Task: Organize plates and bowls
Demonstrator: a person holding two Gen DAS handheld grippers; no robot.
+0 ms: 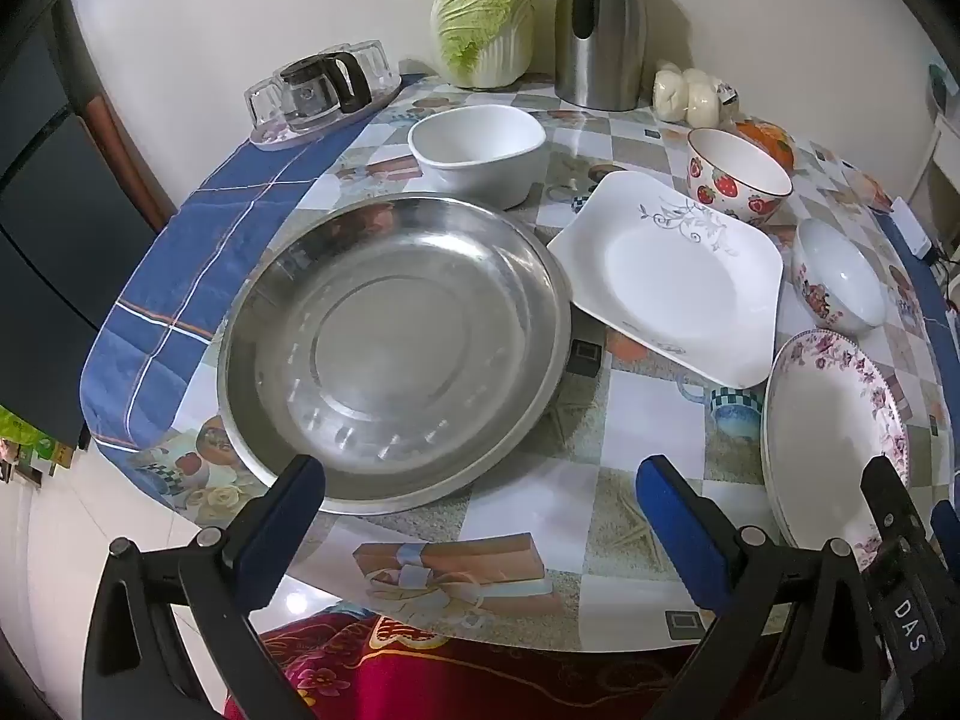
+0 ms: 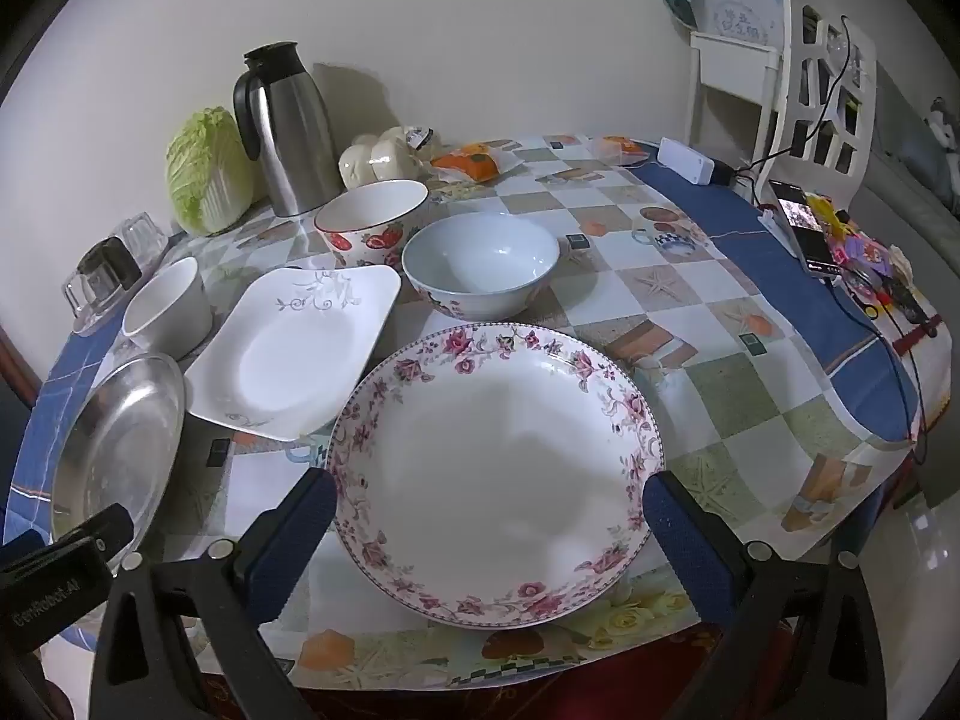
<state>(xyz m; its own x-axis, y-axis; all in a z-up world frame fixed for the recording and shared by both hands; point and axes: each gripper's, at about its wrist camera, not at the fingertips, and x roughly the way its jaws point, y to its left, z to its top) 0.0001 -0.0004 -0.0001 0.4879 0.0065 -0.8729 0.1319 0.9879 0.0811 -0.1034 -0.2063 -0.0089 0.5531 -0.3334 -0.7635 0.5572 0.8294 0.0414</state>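
Note:
A large steel pan (image 1: 390,348) lies at the table's left, just ahead of my open left gripper (image 1: 480,498), which hovers over the near edge with nothing between its fingers. Right of the pan sit a square white plate (image 1: 678,282), a plain white bowl (image 1: 477,153), a strawberry bowl (image 1: 735,177) and a small flowered bowl (image 1: 837,276). The round floral plate (image 2: 495,468) lies directly before my open right gripper (image 2: 489,510), whose fingers stand wide on either side of it without touching. The pale flowered bowl (image 2: 480,267) sits behind that plate.
Along the back wall stand a cabbage (image 1: 483,24), a steel thermos jug (image 1: 600,30), steamed buns (image 1: 687,96) and a tray of glasses with a glass pot (image 1: 324,90). A phone (image 2: 804,225), cables and small clutter lie at the far right; a white chair (image 2: 822,78) stands beyond.

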